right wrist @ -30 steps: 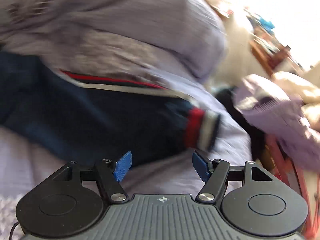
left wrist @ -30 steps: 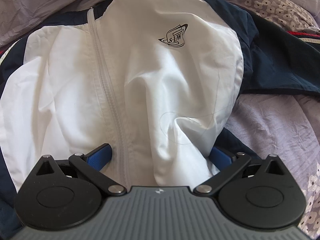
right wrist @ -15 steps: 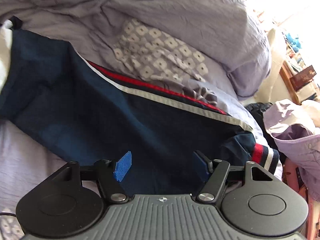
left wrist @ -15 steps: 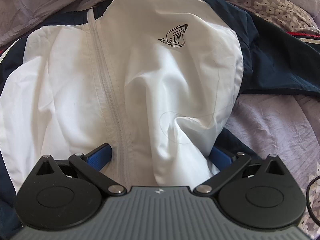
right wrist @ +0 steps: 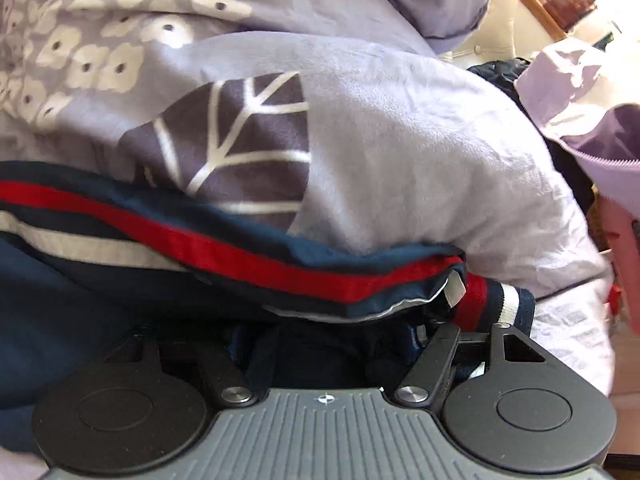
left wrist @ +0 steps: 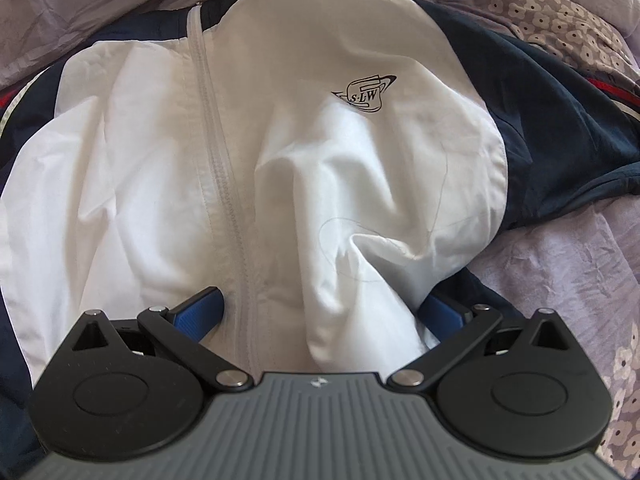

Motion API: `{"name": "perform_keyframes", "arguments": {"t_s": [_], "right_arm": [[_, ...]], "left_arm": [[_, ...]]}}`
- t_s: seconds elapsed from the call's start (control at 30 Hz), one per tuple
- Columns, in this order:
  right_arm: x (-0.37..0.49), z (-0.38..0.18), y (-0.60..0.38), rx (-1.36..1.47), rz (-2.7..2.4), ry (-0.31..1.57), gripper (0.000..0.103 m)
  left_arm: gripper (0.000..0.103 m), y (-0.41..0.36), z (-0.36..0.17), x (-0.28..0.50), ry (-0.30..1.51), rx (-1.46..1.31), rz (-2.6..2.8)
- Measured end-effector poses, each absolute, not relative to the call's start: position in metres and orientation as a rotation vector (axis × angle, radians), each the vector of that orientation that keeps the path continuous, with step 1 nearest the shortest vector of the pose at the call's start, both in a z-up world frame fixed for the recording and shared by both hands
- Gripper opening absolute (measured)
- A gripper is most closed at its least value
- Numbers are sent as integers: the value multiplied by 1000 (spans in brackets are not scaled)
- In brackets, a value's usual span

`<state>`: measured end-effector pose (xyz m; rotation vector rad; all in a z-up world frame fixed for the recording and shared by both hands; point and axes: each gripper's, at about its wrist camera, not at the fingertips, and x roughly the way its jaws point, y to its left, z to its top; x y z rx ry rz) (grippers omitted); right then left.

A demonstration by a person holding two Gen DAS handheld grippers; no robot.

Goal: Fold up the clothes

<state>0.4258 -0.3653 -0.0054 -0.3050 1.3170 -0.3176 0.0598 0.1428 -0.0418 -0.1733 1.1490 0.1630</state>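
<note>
A white and navy jacket (left wrist: 160, 160) lies front up on the bed, with its zipper (left wrist: 220, 180) closed and a small logo (left wrist: 366, 94) on the chest. My left gripper (left wrist: 320, 308) stands wide open at the lower front, its blue pads (left wrist: 200, 312) sunk into the white cloth, and a raised fold bunches between them. The jacket's navy sleeve (right wrist: 120, 280) carries a red and a white stripe and ends in a striped cuff (right wrist: 492, 304). My right gripper (right wrist: 324, 344) is down on that sleeve just short of the cuff. Its jaws are apart and its fingertips are half buried in dark cloth.
Crumpled lilac bedding with a flower print (right wrist: 100, 40) and a leaf print (right wrist: 240, 140) rises right behind the sleeve. A pale purple garment (right wrist: 580, 92) and dark clothes lie beyond the bed's right edge. Wrinkled sheet (left wrist: 560, 280) shows to the right of the jacket body.
My right gripper swung from the room side and dropped onto the sleeve near its cuff, with no change in jaw width. The left view shifted only slightly; the fold between its pads looks the same.
</note>
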Motion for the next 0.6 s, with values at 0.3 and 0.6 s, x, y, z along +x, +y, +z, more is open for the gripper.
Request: {"name": "perform_keyframes", "arguments": {"t_s": [0.3, 0.6], "right_arm": [[339, 71, -311, -284, -75, 1110, 71], [343, 45, -187, -139, 444, 951, 70]], "left_arm": [[103, 104, -42, 160, 1139, -252, 145], [102, 88, -54, 158, 1164, -240, 88]]}}
